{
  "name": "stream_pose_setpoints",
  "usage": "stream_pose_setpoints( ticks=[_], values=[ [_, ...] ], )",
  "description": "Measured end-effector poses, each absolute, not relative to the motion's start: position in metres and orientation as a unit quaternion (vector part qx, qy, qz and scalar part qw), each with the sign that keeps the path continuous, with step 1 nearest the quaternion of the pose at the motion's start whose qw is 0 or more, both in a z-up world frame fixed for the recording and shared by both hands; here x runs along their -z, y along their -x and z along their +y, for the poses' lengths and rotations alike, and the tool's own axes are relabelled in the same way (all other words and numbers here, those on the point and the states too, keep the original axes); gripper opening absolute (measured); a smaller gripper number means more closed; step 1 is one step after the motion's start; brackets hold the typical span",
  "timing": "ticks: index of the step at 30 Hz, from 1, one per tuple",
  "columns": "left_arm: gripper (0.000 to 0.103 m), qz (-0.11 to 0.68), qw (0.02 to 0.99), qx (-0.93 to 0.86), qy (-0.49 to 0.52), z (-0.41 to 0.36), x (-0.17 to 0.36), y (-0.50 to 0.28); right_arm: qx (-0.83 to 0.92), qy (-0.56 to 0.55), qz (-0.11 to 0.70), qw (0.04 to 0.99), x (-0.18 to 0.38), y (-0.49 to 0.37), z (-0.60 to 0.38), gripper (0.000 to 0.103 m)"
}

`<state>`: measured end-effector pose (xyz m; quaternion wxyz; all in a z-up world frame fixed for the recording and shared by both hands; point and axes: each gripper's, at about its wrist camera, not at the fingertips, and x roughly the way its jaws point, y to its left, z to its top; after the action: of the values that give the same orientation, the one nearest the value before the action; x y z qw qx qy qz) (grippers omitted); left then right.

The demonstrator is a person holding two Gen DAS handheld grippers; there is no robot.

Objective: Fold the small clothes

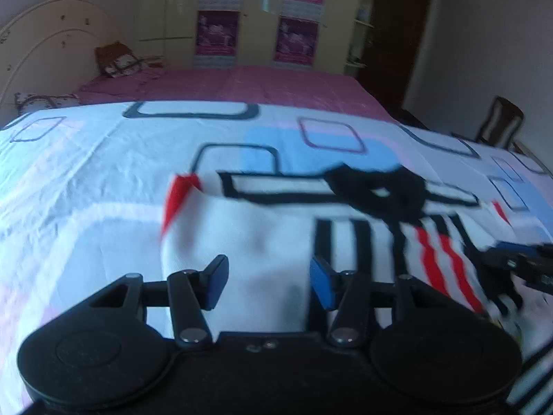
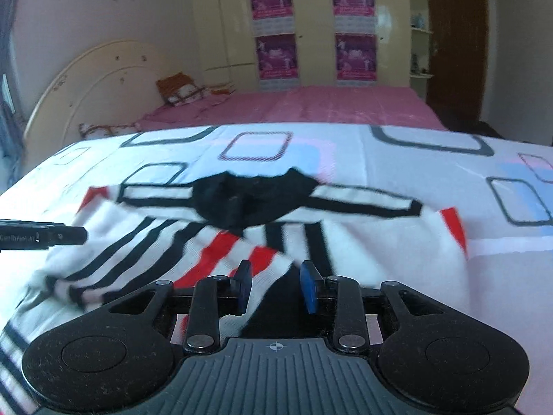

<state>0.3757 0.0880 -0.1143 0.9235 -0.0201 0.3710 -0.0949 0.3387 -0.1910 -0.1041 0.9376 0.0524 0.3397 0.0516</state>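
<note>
While the shirt [image 2: 363, 238] lies spread on the patterned sheet [image 1: 103, 180], black collar [image 2: 255, 200] toward the far edge, the left gripper [image 1: 269, 282] hovers over its plain white part, jaws parted, nothing between them; the right gripper [image 2: 276, 287] sits over the red and black stripes, jaws apart, cloth showing between the pads, not pinched; pink bed [image 2: 328, 107] behind

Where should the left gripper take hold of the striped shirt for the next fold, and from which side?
Probably the red-tipped sleeve end of the striped shirt. It lies flat and free on the bedsheet, clear of the black collar. Bring the left gripper in low from that outer side, open fingers straddling the cuff edge.
</note>
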Motion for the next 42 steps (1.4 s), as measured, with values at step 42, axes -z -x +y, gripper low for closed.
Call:
stream_pose_setpoints(
  ticks=[42],
  values=[
    [0.075,0.426,0.903,0.055,0.006,0.045,0.106,-0.286,-0.105,-0.065,0.365,0.923,0.088,-0.257,-0.204,0.06]
  ],
)
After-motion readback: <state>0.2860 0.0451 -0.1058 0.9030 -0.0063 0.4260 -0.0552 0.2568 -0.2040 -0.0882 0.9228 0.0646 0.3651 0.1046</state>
